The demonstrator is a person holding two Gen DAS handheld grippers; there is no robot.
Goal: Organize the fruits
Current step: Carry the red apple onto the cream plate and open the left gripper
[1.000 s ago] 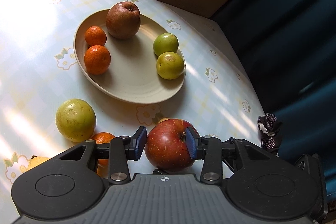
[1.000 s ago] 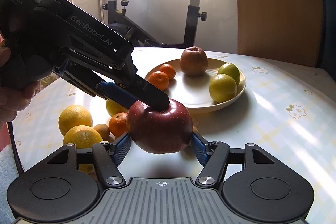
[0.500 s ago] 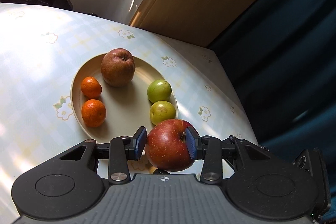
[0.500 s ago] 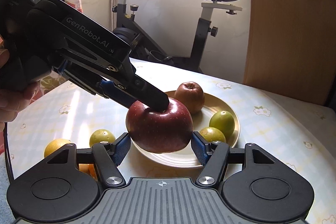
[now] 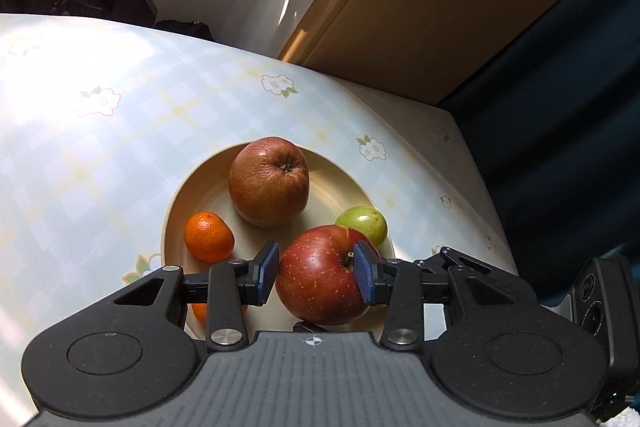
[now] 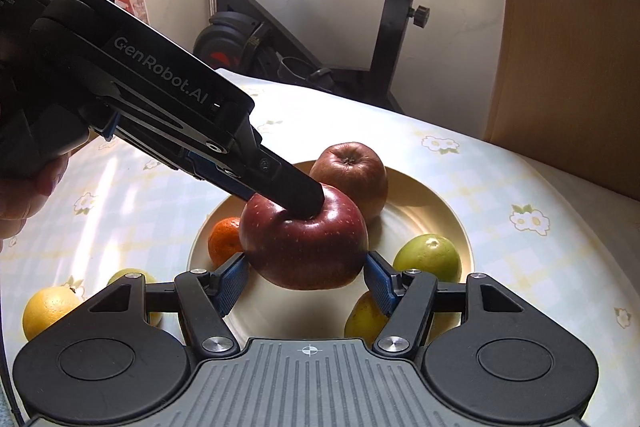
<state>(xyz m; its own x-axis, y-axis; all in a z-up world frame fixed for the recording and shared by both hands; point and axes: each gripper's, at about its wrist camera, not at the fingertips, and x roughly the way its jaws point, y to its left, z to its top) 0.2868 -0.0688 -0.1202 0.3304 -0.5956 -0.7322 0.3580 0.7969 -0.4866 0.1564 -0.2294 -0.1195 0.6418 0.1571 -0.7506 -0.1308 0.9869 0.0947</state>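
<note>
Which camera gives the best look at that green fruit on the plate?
The right wrist view: the green fruit sits nearly whole beside the red apple. In the left wrist view, the apple hides most of it.

Left claw [image 5: 316,277] gripping red apple [image 5: 320,279], above fruit plate [image 5: 176,211]

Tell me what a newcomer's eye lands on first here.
A glossy red apple gripped by both the left gripper and right gripper above a cream plate. On the plate lie a brownish apple, a mandarin and green fruits.
</note>
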